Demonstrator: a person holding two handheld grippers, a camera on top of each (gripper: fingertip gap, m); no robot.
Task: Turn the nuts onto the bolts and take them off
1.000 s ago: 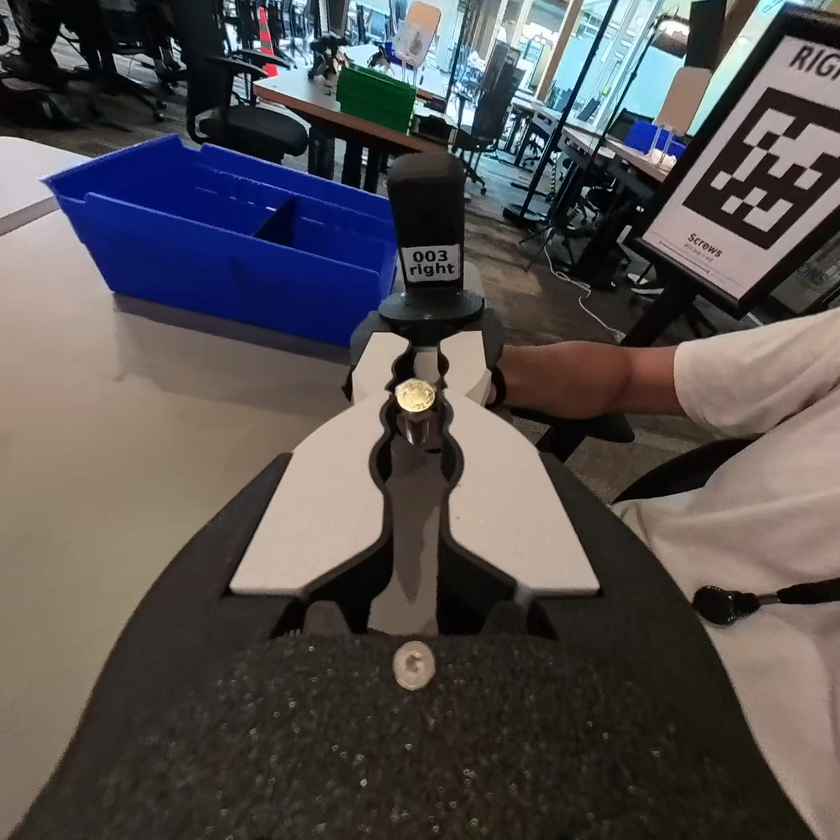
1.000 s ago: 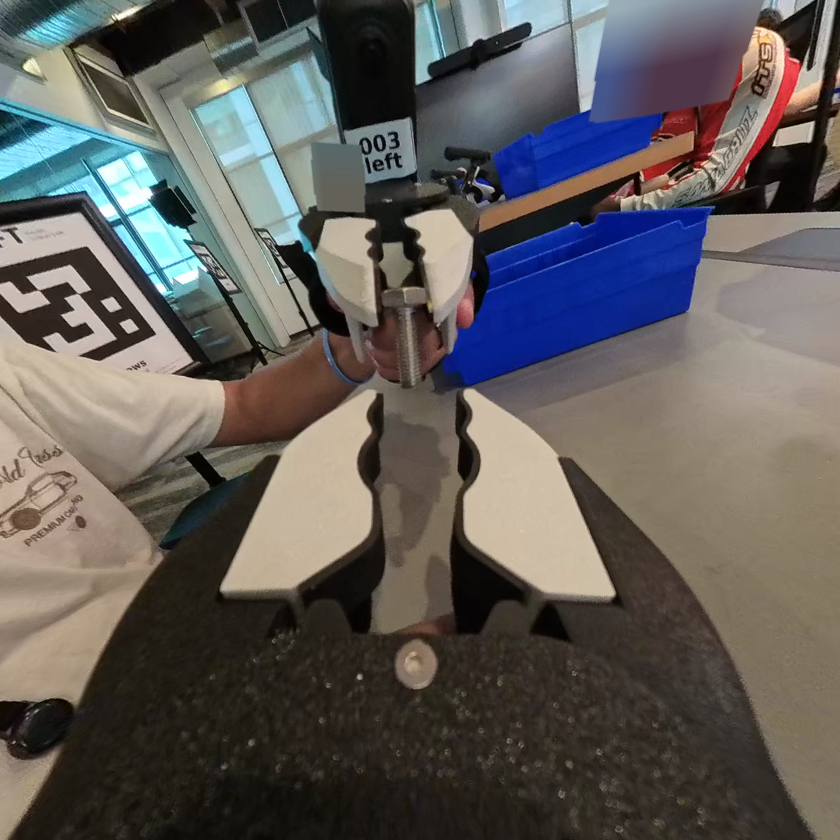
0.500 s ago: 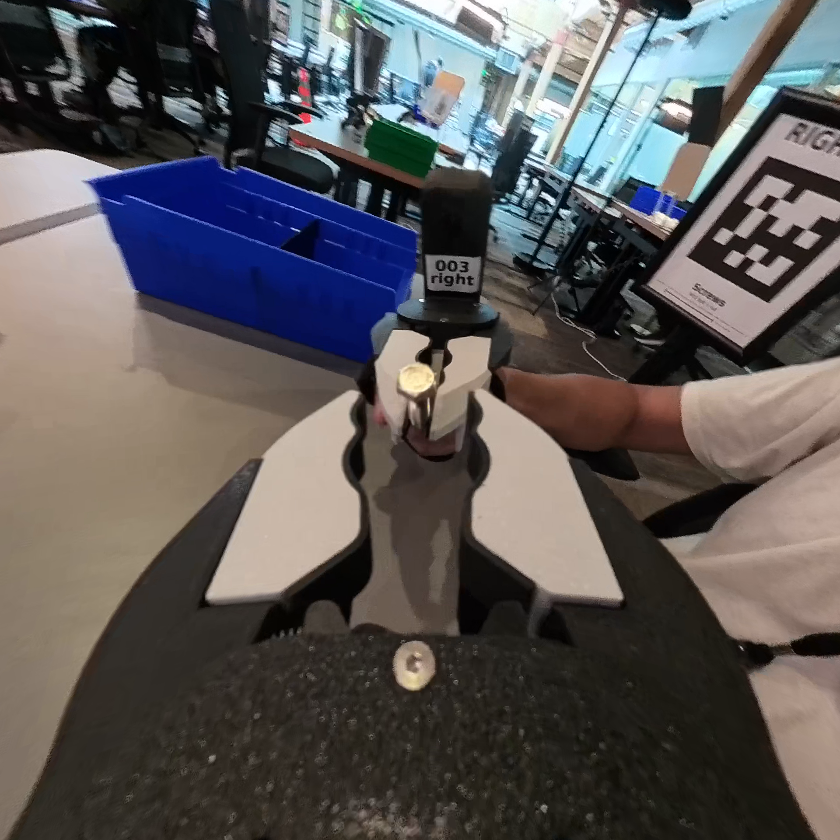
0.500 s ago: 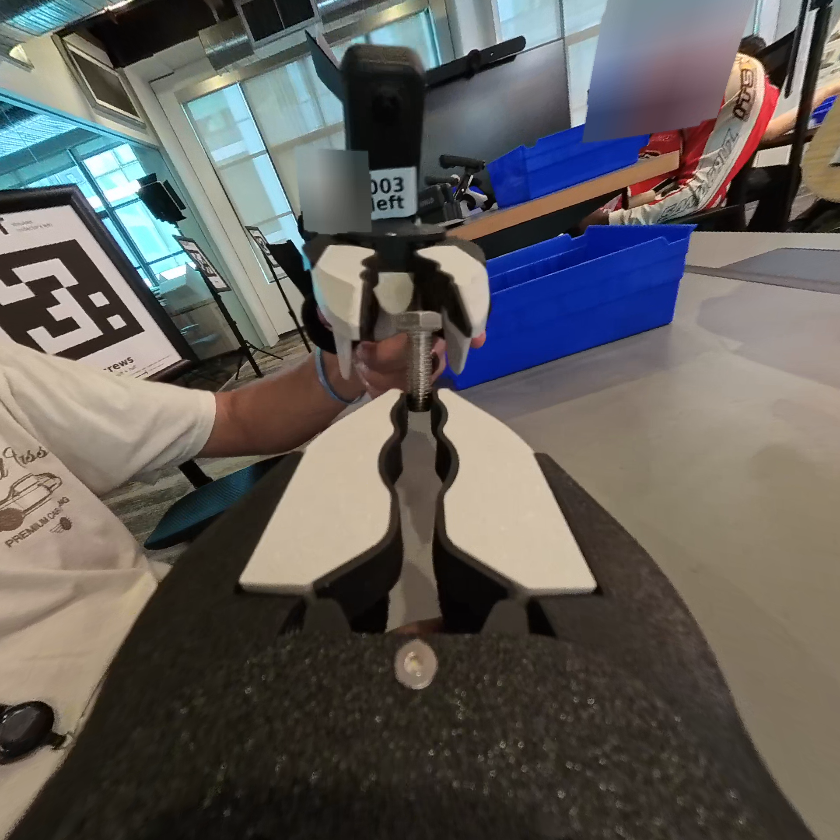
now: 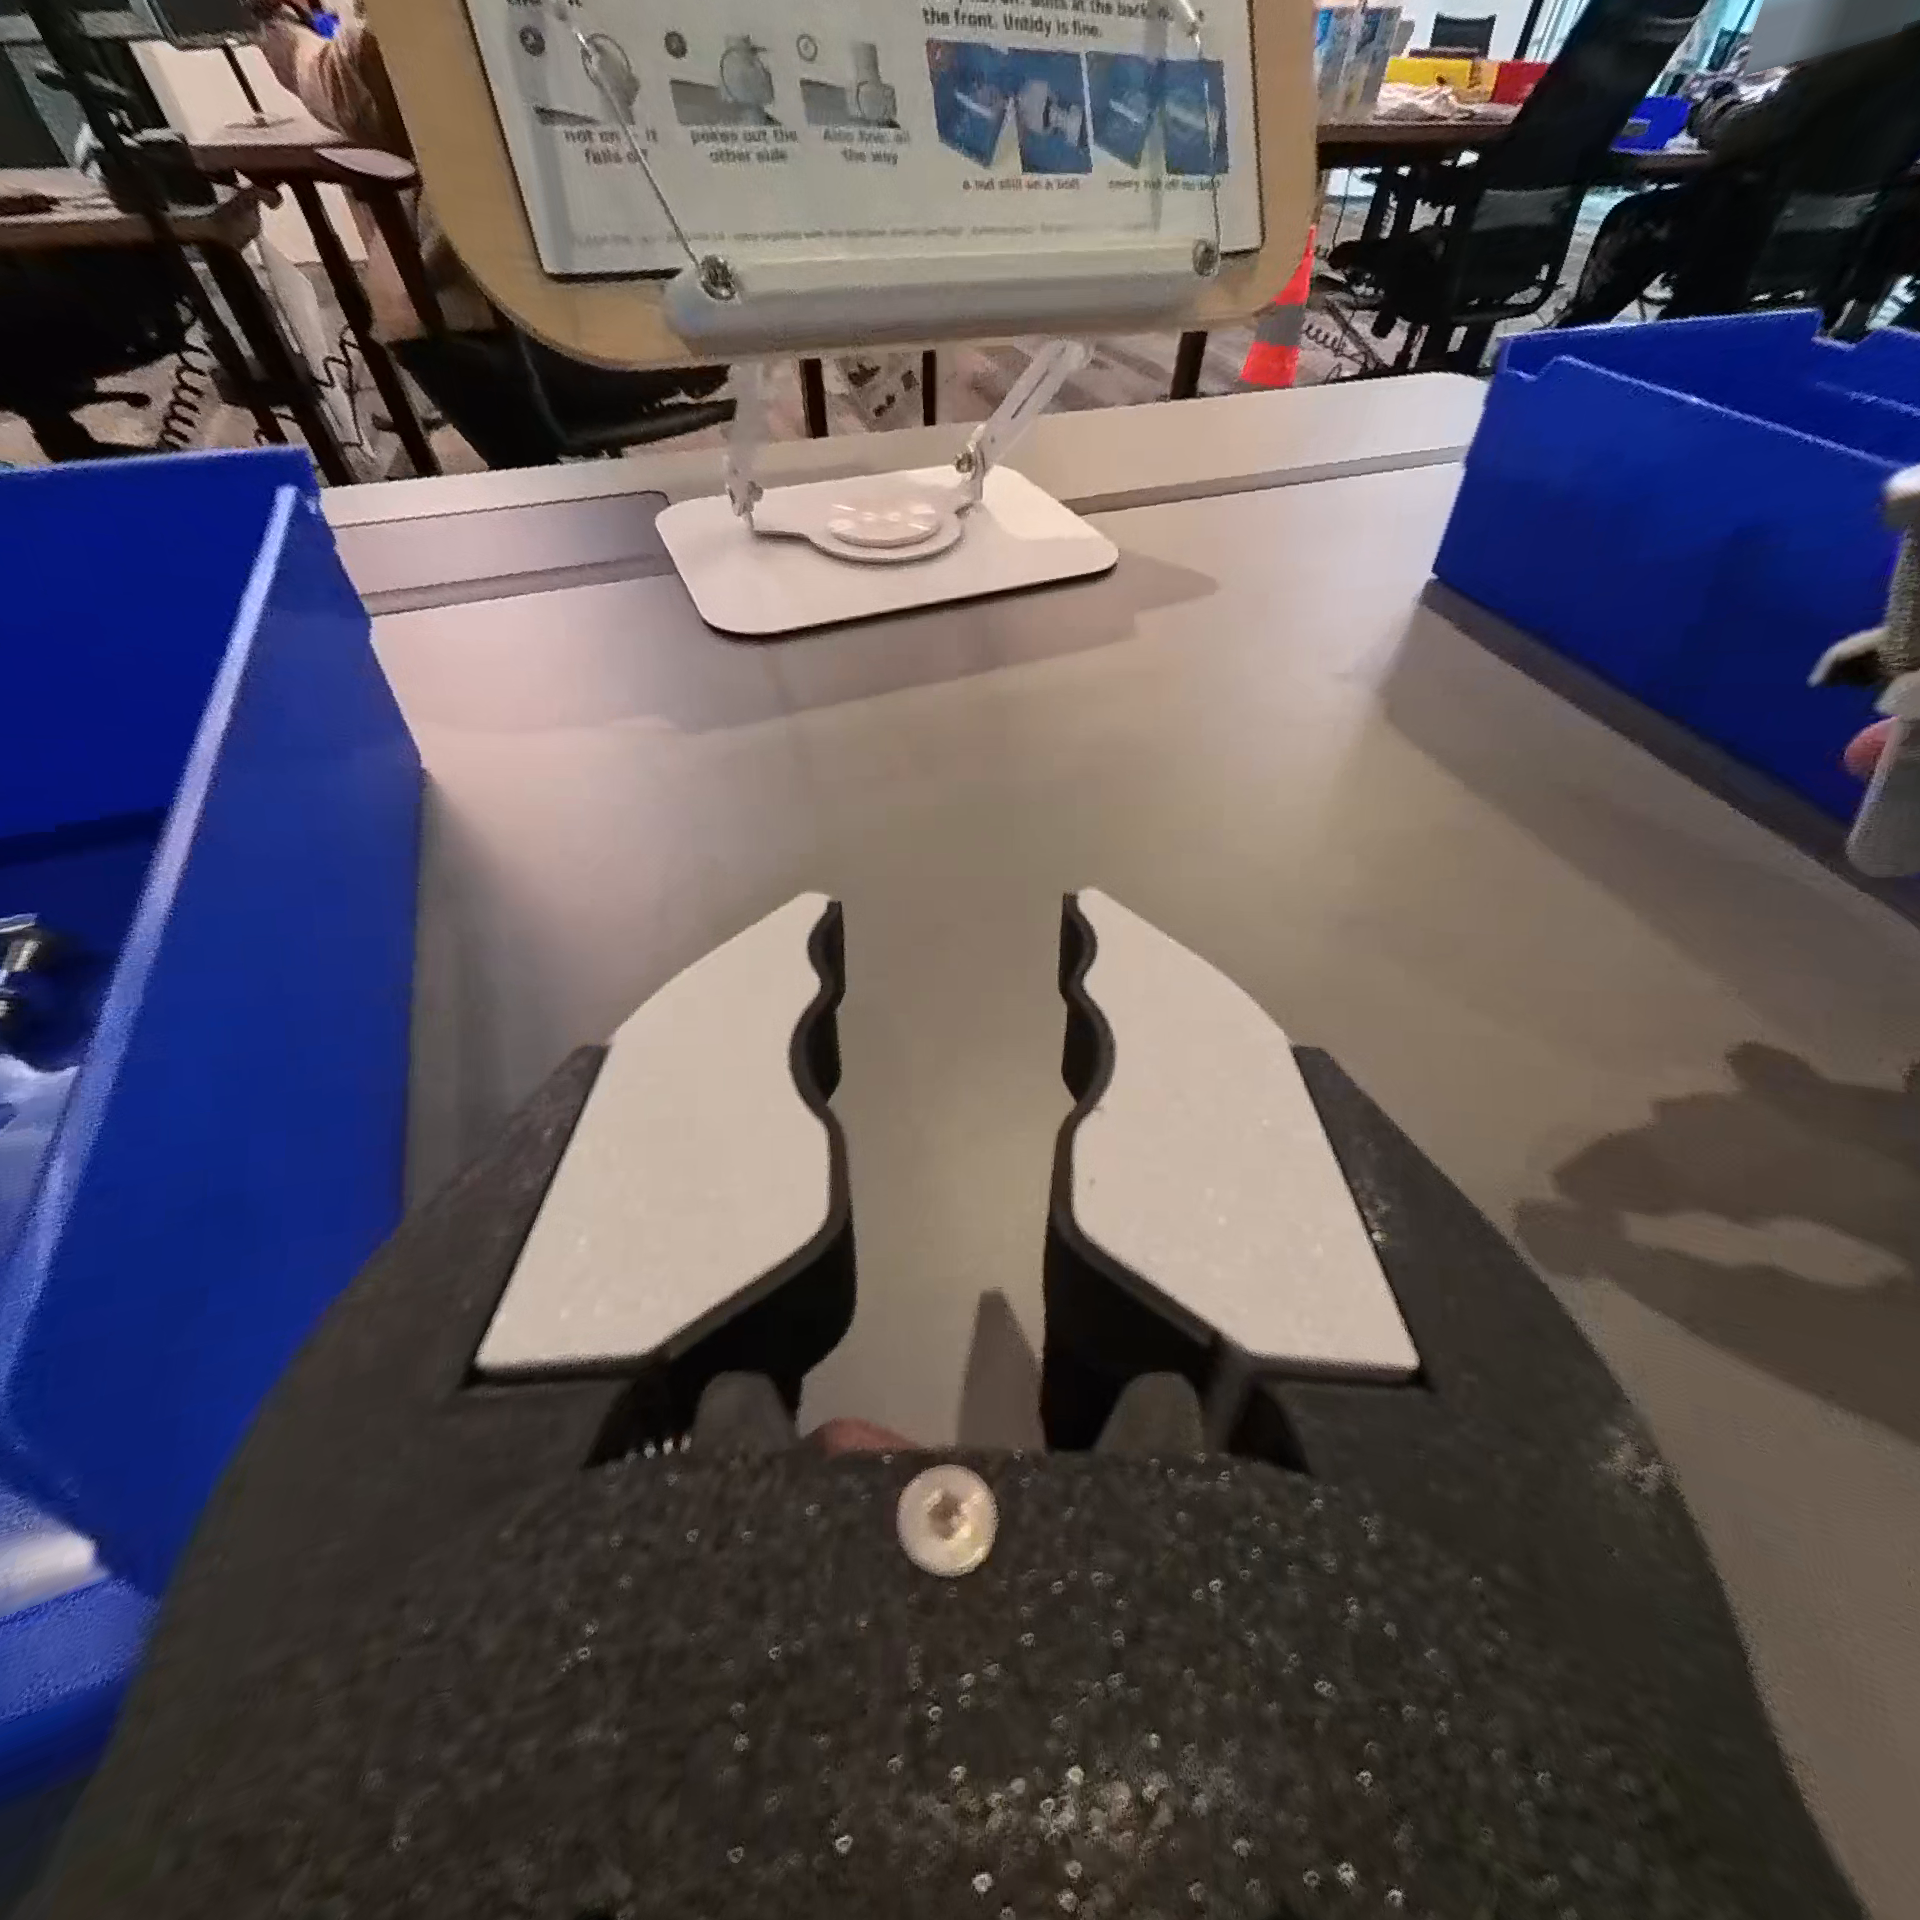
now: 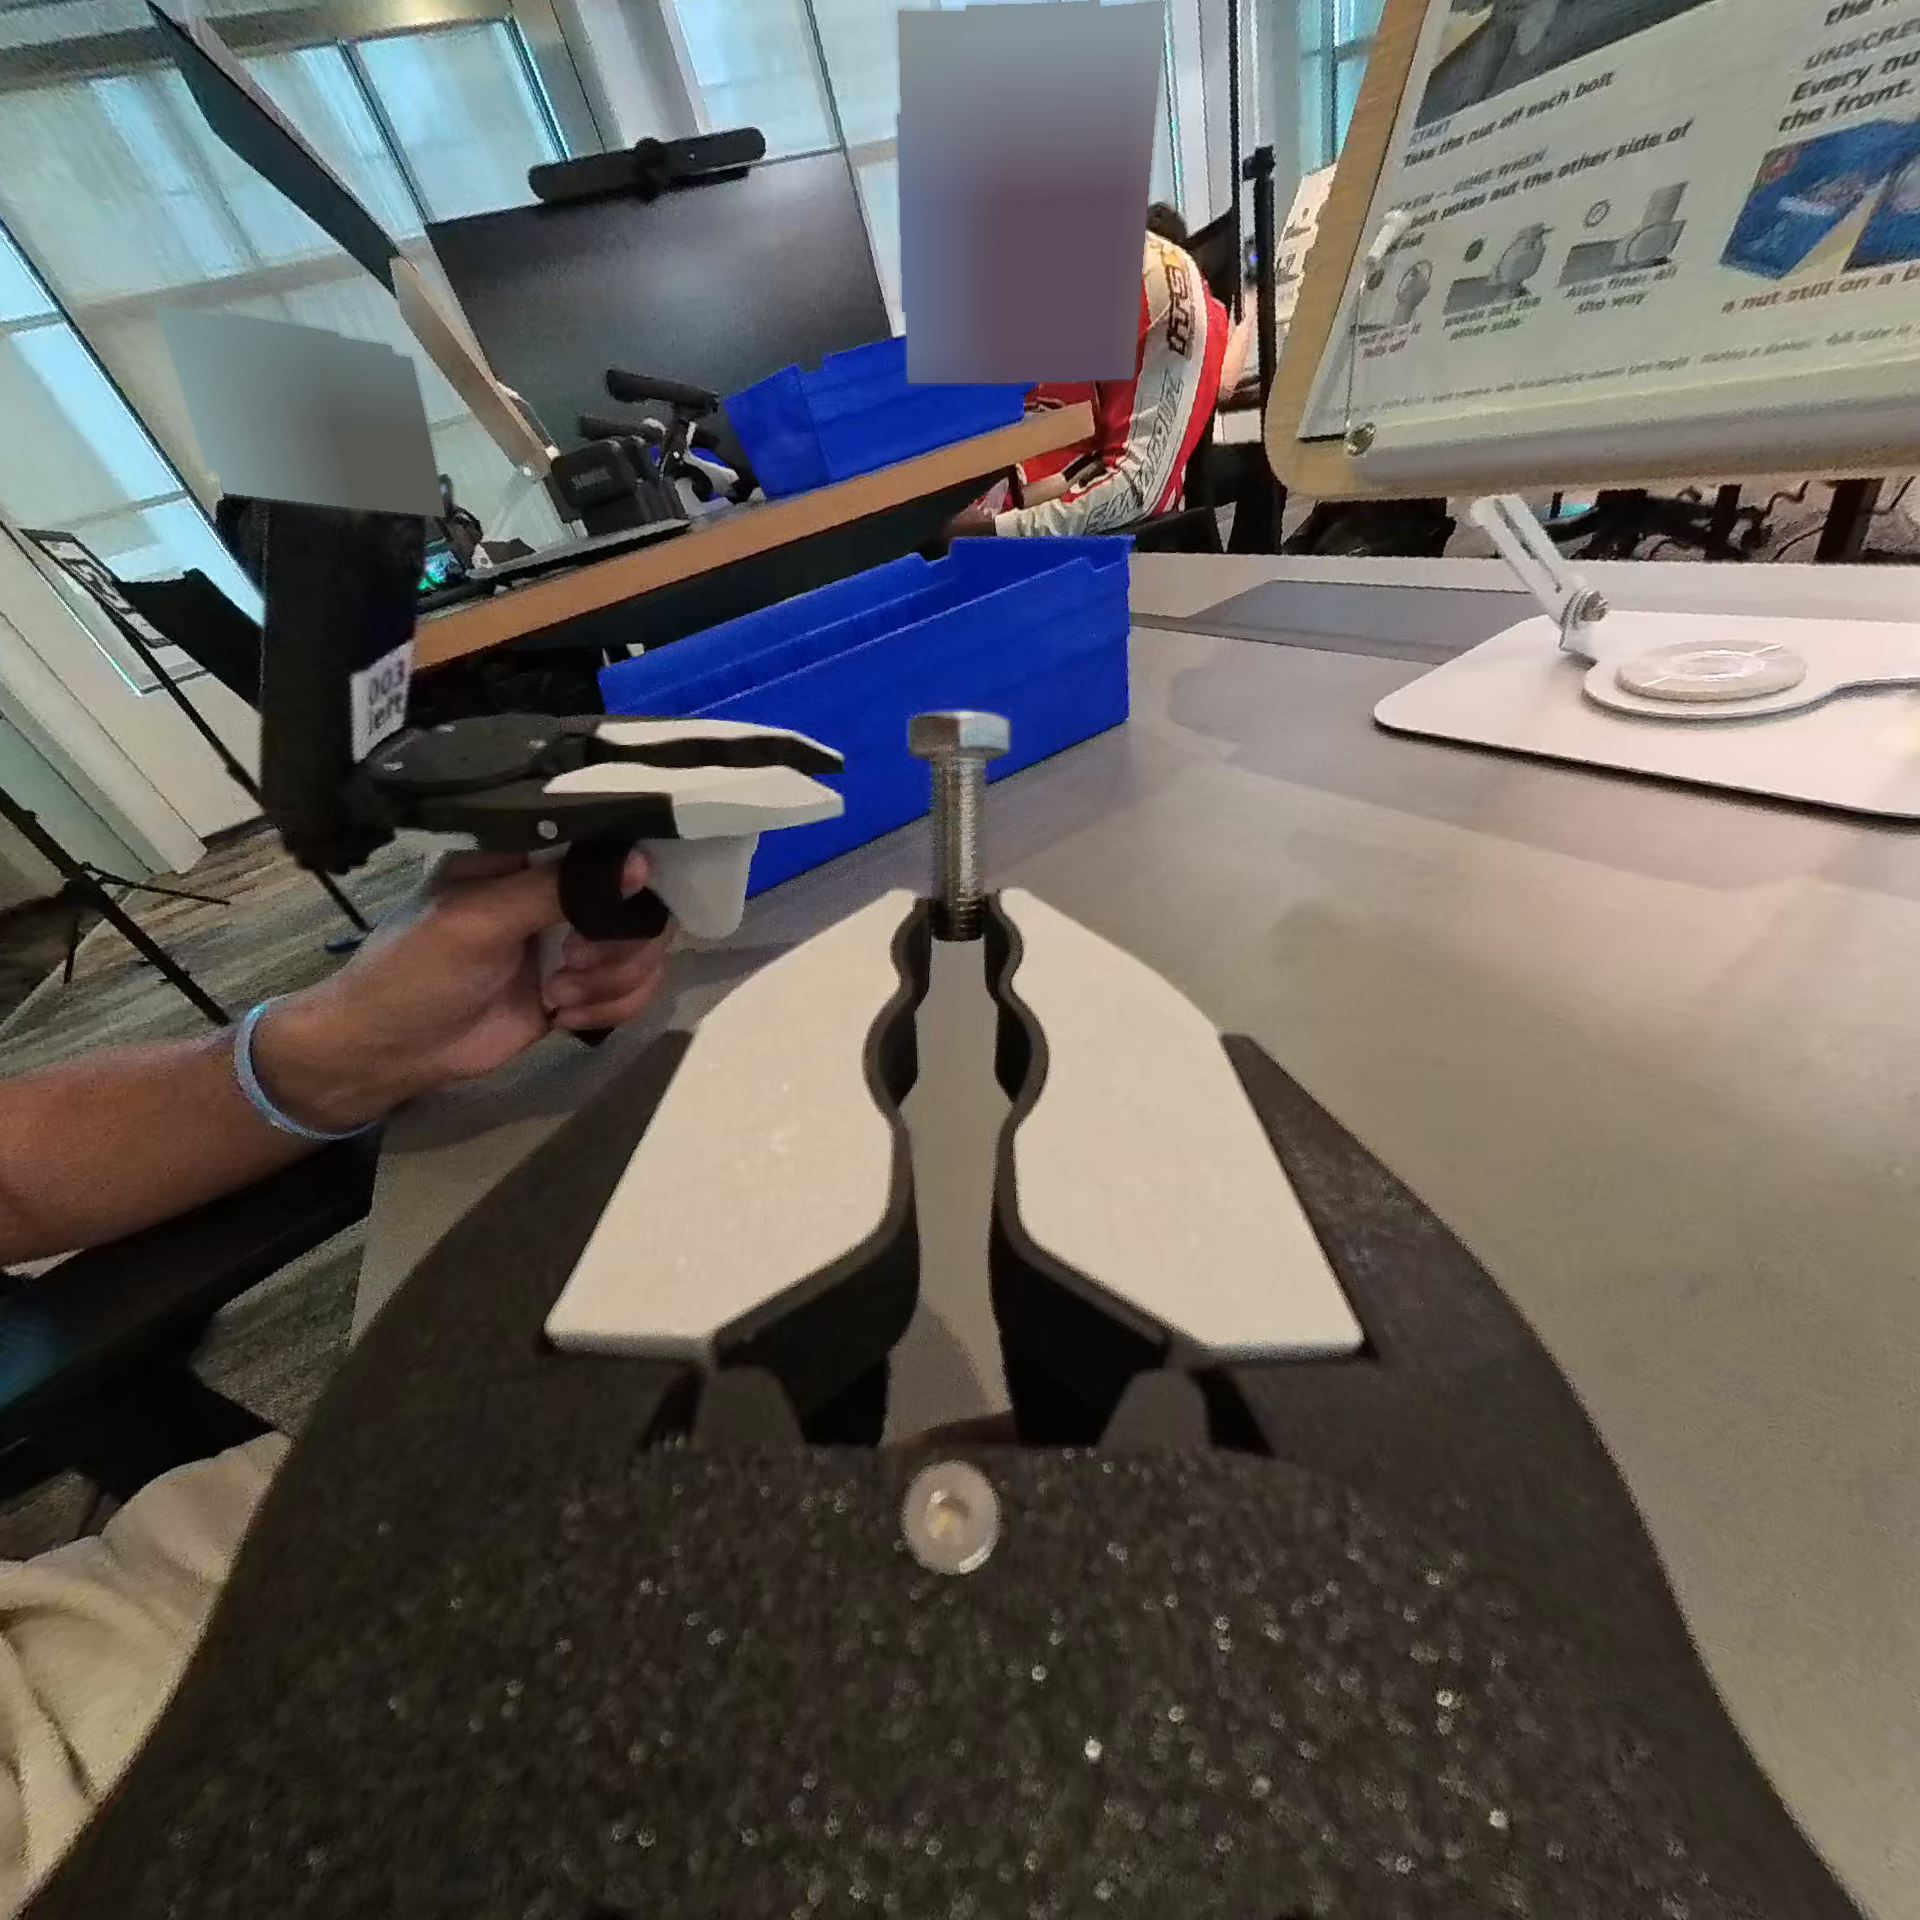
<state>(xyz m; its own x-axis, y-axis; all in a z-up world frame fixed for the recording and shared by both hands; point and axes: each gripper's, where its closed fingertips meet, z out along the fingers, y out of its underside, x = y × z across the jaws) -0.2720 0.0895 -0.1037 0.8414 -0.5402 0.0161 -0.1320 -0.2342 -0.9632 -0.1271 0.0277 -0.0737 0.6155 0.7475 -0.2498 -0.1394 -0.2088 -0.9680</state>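
My right gripper [image 6: 958, 914] is shut on the threaded end of a silver hex bolt [image 6: 958, 821], which stands upright with its head on top; I see no nut on it. Both pads press on the thread. My left gripper [image 5: 951, 914] is open and empty, with only grey table between its fingers. It also shows in the right wrist view [image 6: 810, 779], held level to the left of the bolt and apart from it. A blurred part of the right gripper shows at the right edge of the left wrist view [image 5: 1896, 644].
A blue bin [image 5: 208, 831] stands close on the left with metal parts [image 5: 21, 956] inside, and another blue bin [image 5: 1662, 540] stands on the right. An instruction board on a white stand [image 5: 894, 540] is at the table's far side. The left bin [image 6: 883, 675] lies behind the bolt. The left gripper's tips are roughly 15 centimetres from the right gripper's.
My left gripper opened, let go of the bolt's head and swung away to face the table. My right gripper shut on the threaded end and now holds the bolt alone.
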